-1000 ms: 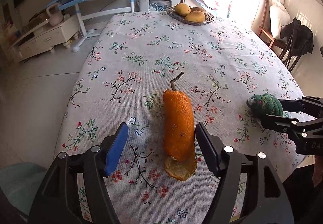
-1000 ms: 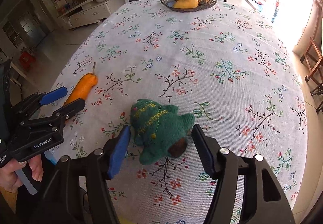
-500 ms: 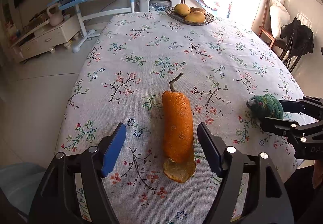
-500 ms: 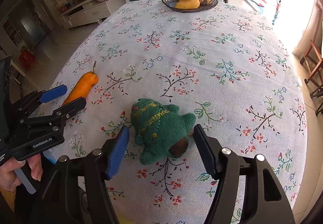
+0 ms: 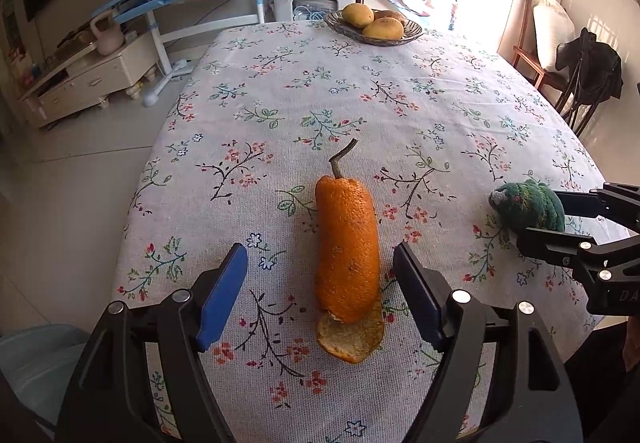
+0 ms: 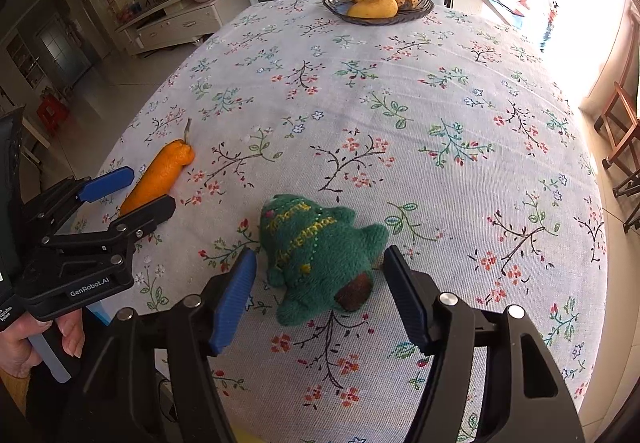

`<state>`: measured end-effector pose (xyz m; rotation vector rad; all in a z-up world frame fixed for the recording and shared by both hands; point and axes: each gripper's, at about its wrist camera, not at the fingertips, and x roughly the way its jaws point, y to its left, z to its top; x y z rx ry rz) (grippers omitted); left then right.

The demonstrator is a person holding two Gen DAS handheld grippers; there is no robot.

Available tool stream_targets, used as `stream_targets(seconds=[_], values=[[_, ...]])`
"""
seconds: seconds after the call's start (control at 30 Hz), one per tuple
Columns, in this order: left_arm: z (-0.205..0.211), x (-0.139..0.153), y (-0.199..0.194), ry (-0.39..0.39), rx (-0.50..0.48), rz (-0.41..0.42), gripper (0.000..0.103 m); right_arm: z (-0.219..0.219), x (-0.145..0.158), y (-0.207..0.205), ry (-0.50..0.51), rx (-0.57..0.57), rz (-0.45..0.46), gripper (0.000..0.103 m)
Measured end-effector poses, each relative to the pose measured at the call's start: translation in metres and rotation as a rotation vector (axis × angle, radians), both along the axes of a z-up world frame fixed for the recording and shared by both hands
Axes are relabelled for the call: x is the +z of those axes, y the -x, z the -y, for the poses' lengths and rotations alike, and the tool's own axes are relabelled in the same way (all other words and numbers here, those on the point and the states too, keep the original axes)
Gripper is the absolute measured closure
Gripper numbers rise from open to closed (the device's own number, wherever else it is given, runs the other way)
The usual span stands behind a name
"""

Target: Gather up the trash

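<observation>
Left wrist view, frame centre: left gripper [image 5: 320,291], just widened, straddles the long orange peel [image 5: 347,251] untouched; right gripper [image 6: 320,293] likewise gapes around the green plush Christmas tree [image 6: 316,255].

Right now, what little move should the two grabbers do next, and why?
Probably lower and close the left gripper on the long orange peel with a stem: its jaws, just opening, straddle it without touching. The right gripper likewise straddles the green plush Christmas tree.

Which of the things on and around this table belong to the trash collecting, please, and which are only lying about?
Belonging to the job:
orange peel, between the open left gripper fingers
green plush tree, between the open right gripper fingers

Lying about:
fruit bowl
mangoes
pink kettlebell
</observation>
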<state>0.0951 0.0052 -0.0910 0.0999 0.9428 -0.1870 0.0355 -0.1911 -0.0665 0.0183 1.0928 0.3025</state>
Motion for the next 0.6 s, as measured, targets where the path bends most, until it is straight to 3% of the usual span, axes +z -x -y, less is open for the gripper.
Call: stream_targets(seconds=[0.6], values=[[0.0065,-0.0019,0.0005,-0.017,-0.005,0.01,0.028,-0.0028,-0.0008,0.0006,0.018,0.007,0.006,0.039]])
